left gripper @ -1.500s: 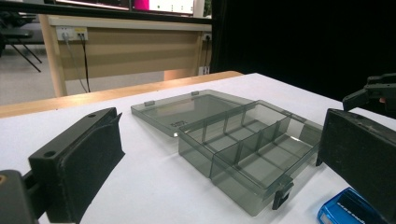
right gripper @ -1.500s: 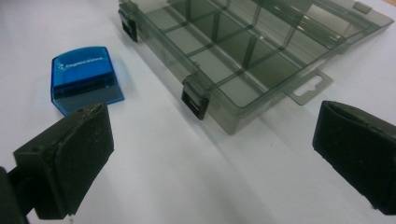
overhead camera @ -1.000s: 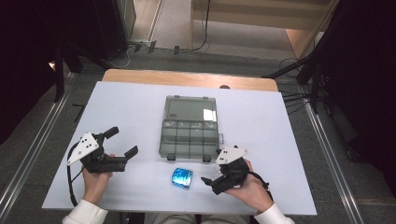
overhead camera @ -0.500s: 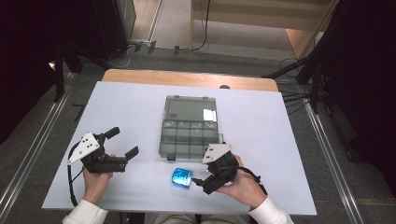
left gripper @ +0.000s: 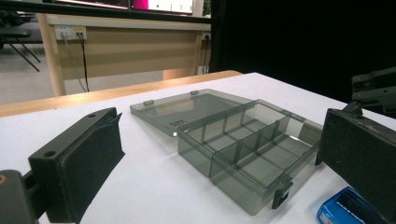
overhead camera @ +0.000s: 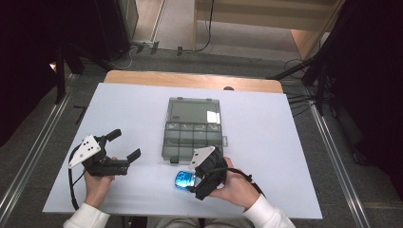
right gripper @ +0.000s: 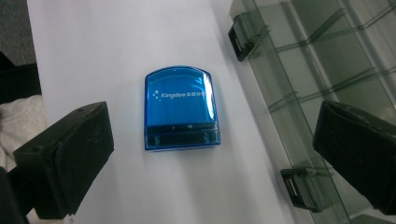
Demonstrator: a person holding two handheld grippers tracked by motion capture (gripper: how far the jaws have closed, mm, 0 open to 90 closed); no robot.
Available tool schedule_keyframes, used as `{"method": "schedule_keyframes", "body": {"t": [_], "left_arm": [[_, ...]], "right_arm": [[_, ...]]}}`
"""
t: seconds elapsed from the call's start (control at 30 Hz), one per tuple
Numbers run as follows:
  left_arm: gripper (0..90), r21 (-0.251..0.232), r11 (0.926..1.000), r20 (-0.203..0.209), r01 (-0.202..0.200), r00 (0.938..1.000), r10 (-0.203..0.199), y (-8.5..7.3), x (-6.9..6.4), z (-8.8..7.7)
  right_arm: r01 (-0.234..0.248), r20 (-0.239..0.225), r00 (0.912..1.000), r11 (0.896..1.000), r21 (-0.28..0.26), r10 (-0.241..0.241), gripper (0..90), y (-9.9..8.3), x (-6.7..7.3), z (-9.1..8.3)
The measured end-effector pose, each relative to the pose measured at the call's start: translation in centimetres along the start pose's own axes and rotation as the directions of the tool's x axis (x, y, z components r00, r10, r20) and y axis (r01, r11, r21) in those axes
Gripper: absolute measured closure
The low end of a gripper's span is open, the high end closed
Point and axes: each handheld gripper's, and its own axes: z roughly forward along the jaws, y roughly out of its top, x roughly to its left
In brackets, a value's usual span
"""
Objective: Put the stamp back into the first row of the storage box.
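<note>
A small translucent blue box (right gripper: 181,109) printed "Kingdee" lies flat on the white tabletop (overhead camera: 133,109), just in front of a smoky clear compartment case (overhead camera: 192,137) whose lid (overhead camera: 194,111) lies open toward the back. My right gripper (right gripper: 217,137) is open and hovers over the blue box (overhead camera: 183,180), one jaw on either side of it, apart from it. In the high view the right gripper (overhead camera: 192,179) sits at the front centre. My left gripper (overhead camera: 126,144) is open and holds nothing, at the front left. It faces the case (left gripper: 243,144) and the blue box (left gripper: 345,211).
The case's two black latches (right gripper: 243,30) (right gripper: 303,189) stick out toward the blue box. A strip of bare wood (overhead camera: 190,80) borders the table's far edge. Dark stands and cables stand on the floor beyond. A sleeve (right gripper: 21,121) lies at the left in the right gripper view.
My right gripper has moved left along the front of the table and now straddles the blue box. The left gripper has stayed put.
</note>
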Motion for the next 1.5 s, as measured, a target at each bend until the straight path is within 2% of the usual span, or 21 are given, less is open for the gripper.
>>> {"method": "schedule_keyframes", "body": {"t": [0.37,0.5,0.57,0.6,0.7,0.8,0.83,0.87,0.97,1.07,1.13,1.27,1.47,1.5], "left_arm": [[0.0,-0.001,1.0,0.002,0.005,1.0,-0.005,0.0,0.0,0.0],[0.0,0.001,1.0,0.004,0.004,1.0,-0.004,0.0,0.0,0.1],[0.0,0.002,1.0,0.004,0.007,1.0,-0.007,-0.1,-0.1,0.1],[0.0,0.002,1.0,0.005,0.008,1.0,-0.008,-0.1,-0.1,0.1],[0.0,0.004,0.9999,0.005,0.01,0.9999,-0.01,-0.1,0.0,0.2],[0.0,0.003,1.0,0.005,0.008,1.0,-0.008,-0.1,0.0,0.1],[0.0,0.005,1.0,0.007,0.007,1.0,-0.007,-0.1,0.0,0.1],[0.0,0.006,1.0,0.009,0.005,0.9999,-0.005,-0.1,0.0,0.1],[0.0,0.005,1.0,0.013,0.006,0.9999,-0.006,-0.1,0.0,0.2],[0.0,0.007,0.9999,0.015,0.01,0.9998,-0.01,-0.1,0.1,0.3],[0.0,0.003,0.9999,0.013,0.011,0.9999,-0.011,-0.1,0.1,0.2],[0.0,0.002,1.0,0.014,0.01,0.9999,-0.01,-0.1,0.1,0.2],[0.0,-0.001,0.9999,0.013,0.011,0.9999,-0.011,-0.1,0.1,0.2],[0.0,-0.001,0.9999,0.011,0.01,0.9999,-0.01,-0.1,0.1,0.2]], "right_arm": [[0.053,-0.058,0.9972,0.995,0.083,-0.048,0.0,1.8,1.0,1.9],[0.082,-0.069,0.9949,0.989,0.124,-0.074,0.0,2.1,1.2,2.9],[0.082,-0.069,0.995,0.986,0.144,-0.072,0.0,2.2,1.4,3.4],[0.089,-0.069,0.9946,0.981,0.174,-0.078,1.4,2.2,1.3,3.9],[0.094,-0.073,0.994,0.977,0.19,-0.082,3.3,2.2,1.1,4.4],[0.092,-0.105,0.9921,0.968,0.232,-0.069,15.0,2.2,1.0,4.8],[0.093,-0.106,0.9919,0.966,0.239,-0.07,15.5,2.1,0.9,5.0],[0.097,-0.12,0.9904,0.962,0.254,-0.069,22.8,2.1,0.9,5.1],[0.1,-0.145,0.9874,0.959,0.264,-0.062,32.0,2.1,0.8,5.2],[0.096,-0.129,0.9897,0.958,0.271,-0.063,41.8,2.1,0.6,5.2],[0.079,-0.132,0.9902,0.958,0.277,-0.044,41.9,2.2,0.4,5.1],[0.096,-0.129,0.9899,0.951,0.293,-0.06,42.2,2.3,0.6,5.2],[0.105,-0.149,0.9869,0.95,0.294,-0.062,42.3,2.4,0.4,4.8],[0.092,-0.15,0.9875,0.95,0.298,-0.048,42.4,2.4,0.4,4.6]]}}
